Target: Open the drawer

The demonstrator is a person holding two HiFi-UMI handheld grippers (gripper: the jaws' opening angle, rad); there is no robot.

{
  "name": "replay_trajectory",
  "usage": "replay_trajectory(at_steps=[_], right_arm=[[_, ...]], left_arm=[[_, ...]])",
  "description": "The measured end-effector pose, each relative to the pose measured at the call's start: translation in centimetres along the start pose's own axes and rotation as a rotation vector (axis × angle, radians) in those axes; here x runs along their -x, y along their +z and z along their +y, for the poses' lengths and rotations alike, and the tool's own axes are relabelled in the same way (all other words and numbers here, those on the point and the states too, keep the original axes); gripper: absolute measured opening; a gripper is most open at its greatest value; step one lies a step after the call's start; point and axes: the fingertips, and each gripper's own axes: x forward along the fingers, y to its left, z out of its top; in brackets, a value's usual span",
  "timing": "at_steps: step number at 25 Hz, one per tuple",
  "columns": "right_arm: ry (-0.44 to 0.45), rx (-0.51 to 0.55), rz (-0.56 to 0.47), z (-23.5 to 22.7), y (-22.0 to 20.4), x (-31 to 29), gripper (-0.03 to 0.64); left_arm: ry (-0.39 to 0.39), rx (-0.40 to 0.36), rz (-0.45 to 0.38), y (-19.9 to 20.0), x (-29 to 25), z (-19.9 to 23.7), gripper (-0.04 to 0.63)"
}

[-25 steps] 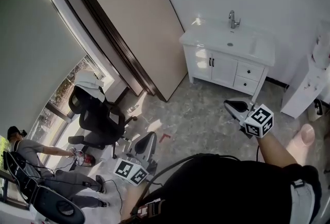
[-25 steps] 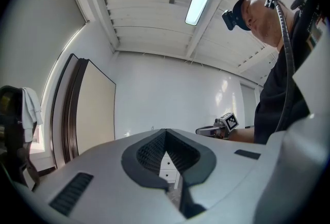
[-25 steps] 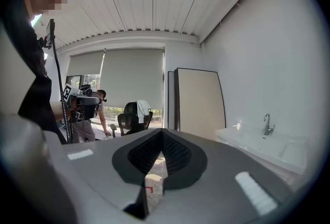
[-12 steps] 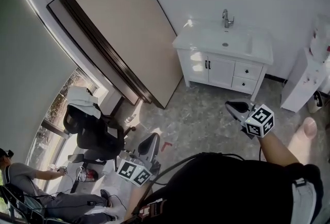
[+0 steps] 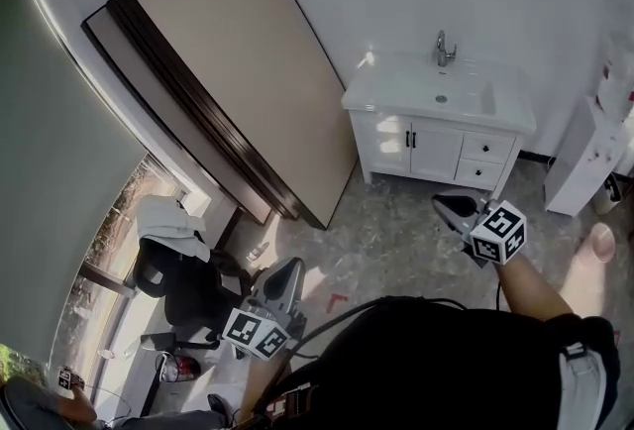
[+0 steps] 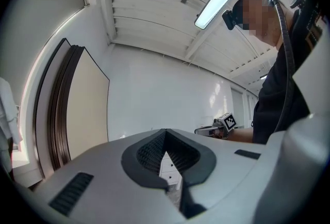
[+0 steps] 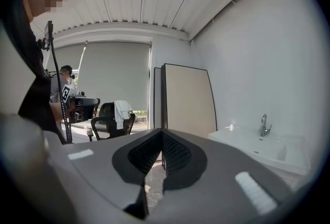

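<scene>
A white vanity cabinet (image 5: 426, 146) with a sink and tap stands against the far wall. It has two doors and, at its right, two small drawers, an upper drawer (image 5: 487, 148) and a lower drawer (image 5: 478, 173), both closed. My right gripper (image 5: 442, 203) is held out over the floor short of the cabinet, shut and empty. My left gripper (image 5: 292, 266) is lower left, farther from the cabinet, also shut with nothing in it. The left gripper (image 6: 165, 140) frames the drawers (image 6: 169, 166) in the gap under its closed tips. The right gripper (image 7: 162, 138) has the sink (image 7: 268, 148) off to its right.
A large beige panel (image 5: 233, 61) with a dark frame leans on the wall left of the cabinet. A black office chair (image 5: 188, 279) draped with white cloth stands by the window. A white unit (image 5: 584, 161) is right of the cabinet. Grey stone floor (image 5: 396, 240) lies between me and the cabinet.
The view has swung: the seated person at lower left has slipped out of sight and the cabinet looks slightly nearer. Both grippers keep their places in the picture, still shut.
</scene>
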Motion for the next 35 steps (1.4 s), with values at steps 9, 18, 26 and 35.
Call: replay_trajectory(at_steps=[9, 18, 26, 35], right_arm=[[0.020, -0.006, 0.019, 2.2, 0.3, -8.6, -0.003], [0.040, -0.019, 0.028, -3.3, -0.1, -13.3, -0.003], [0.102, -0.001, 0.014, -13.4, 1.6, -16.2, -0.003], [0.130, 0.035, 0.007, -24.9, 2.8, -16.8, -0.003]], left_arm=[[0.003, 0.014, 0.012, -0.7, 1.5, 8.5, 0.002], [0.026, 0.033, 0.024, -1.8, -3.5, 12.4, 0.002], [0.064, 0.012, 0.001, -0.5, -13.4, 13.1, 0.002], [0.076, 0.013, -0.008, -0.7, -25.4, 12.6, 0.002]])
